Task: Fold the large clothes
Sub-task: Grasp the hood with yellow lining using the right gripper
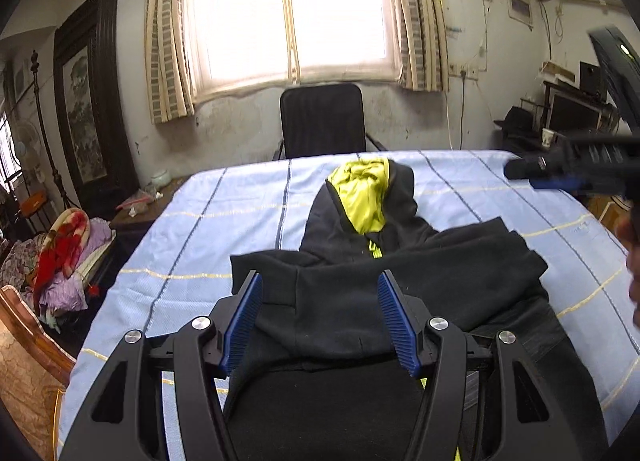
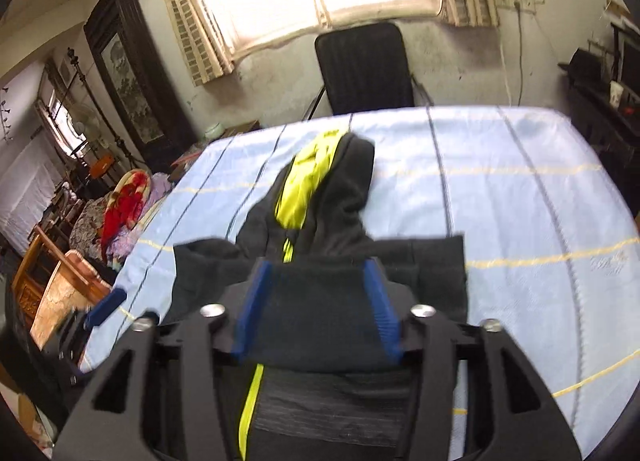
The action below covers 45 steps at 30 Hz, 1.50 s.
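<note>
A black hooded jacket (image 1: 420, 273) lies on the light blue striped bedsheet (image 1: 224, 229), its hood with yellow-green lining (image 1: 362, 197) pointing toward the far edge. Its sleeves lie folded across the body. My left gripper (image 1: 320, 281) hovers open over the near part of the jacket, with cloth showing between the blue pads (image 1: 242, 321) but not pinched. My right gripper (image 2: 318, 265) stands open above the jacket (image 2: 348, 197) too, blurred. The right gripper (image 1: 560, 175) also shows at the right edge of the left wrist view, above the sheet. One blue pad of the left gripper (image 2: 106, 307) appears low left.
A black chair (image 1: 322, 121) stands beyond the bed's far edge under the window. A pile of red and purple bedding (image 1: 66, 257) and wooden furniture (image 1: 28, 341) sit left of the bed. A cluttered desk (image 1: 568, 117) is at the right. A hand (image 1: 632, 261) shows at the right edge.
</note>
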Tool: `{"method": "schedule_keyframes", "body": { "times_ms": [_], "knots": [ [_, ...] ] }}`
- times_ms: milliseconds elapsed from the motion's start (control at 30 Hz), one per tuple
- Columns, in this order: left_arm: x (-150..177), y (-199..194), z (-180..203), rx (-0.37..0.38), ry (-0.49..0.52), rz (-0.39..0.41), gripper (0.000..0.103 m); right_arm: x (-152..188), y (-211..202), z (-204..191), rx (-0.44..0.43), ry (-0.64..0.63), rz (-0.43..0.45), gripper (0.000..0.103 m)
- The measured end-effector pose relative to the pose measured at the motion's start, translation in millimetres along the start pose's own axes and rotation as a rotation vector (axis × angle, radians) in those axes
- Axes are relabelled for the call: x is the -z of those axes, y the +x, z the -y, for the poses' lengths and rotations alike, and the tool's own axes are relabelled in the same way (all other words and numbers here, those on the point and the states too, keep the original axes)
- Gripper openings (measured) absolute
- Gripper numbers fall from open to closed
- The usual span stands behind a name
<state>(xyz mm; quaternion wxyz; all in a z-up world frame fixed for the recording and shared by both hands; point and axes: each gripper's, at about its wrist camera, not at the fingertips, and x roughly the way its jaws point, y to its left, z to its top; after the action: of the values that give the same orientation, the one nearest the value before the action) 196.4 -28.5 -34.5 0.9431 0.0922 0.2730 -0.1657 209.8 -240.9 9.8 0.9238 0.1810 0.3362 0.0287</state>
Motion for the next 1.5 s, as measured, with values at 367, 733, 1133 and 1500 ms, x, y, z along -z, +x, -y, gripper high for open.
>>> {"method": "schedule_keyframes", "body": {
  "times_ms": [367,733,1133,1500],
  "knots": [
    [24,58,-30,-0.015,-0.127,-0.184,0.079,-69,37,10,0.093,0.024,0.048,0.069],
    [48,98,-48,-0.07,-0.201,-0.312,0.079,-54,160,30,-0.005,0.125,-0.034,0.074],
    [48,99,-46,-0.057,-0.195,-0.313,0.079,-63,233,10,0.094,0.038,-0.089,0.06],
    [42,83,-64,-0.08,-0.247,-0.253,0.076,-42,142,-31,-0.069,-0.154,0.03,0.015]
  ]
}}
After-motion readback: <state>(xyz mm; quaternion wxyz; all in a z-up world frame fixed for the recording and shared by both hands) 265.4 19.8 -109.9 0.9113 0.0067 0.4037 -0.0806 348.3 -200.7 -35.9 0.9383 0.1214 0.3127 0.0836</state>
